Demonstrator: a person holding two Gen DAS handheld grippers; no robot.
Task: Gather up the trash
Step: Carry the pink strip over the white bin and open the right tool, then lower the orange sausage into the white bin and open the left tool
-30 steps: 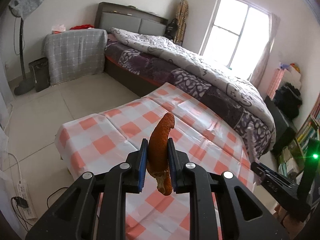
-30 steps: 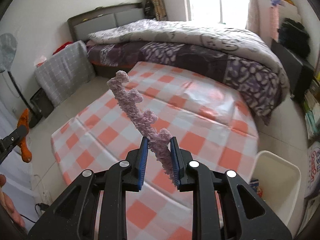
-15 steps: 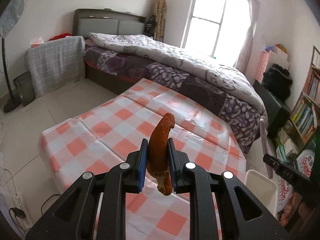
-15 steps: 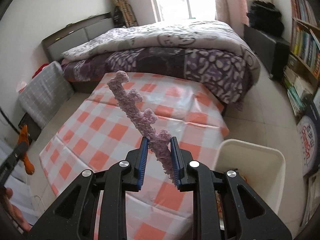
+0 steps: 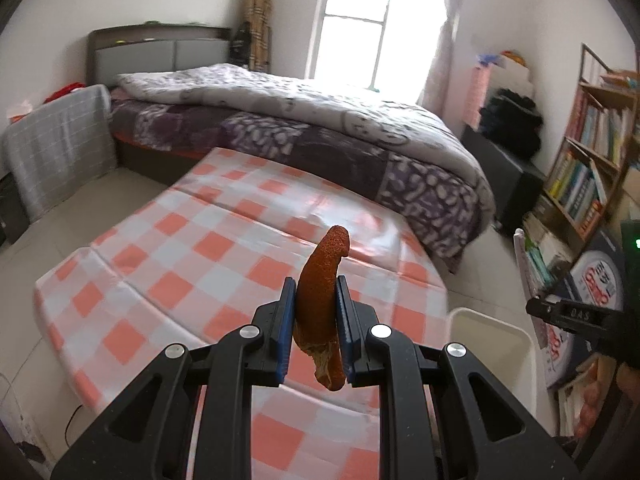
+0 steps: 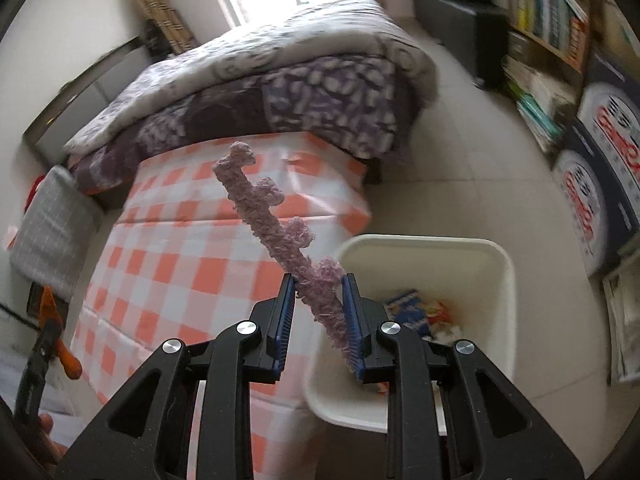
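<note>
Left wrist view: the left gripper (image 5: 316,330) pinches an orange peel (image 5: 322,300) between its blue pads, the curved strip standing upright with its tip above the fingers and its ragged end hanging below. Beneath lies the checked table (image 5: 192,256), with the bed (image 5: 320,120) just behind it. The white bin (image 5: 496,344) stands on the floor at the table's right corner, and the right gripper's black body shows at the far right edge.

Right wrist view: the right gripper (image 6: 319,322) has a fuzzy pink strip (image 6: 280,240) between its pads, slanting up to the left (its lower end lies against the right pad, and a gap shows on the left). The jaws have just been opening a little, with the strip between them. The right finger hangs over the bin (image 6: 424,246), which holds some wrappers (image 6: 420,312). At the left edge, the left gripper with its peel (image 6: 60,344) is well away from the bin, over the table's far side.
</note>
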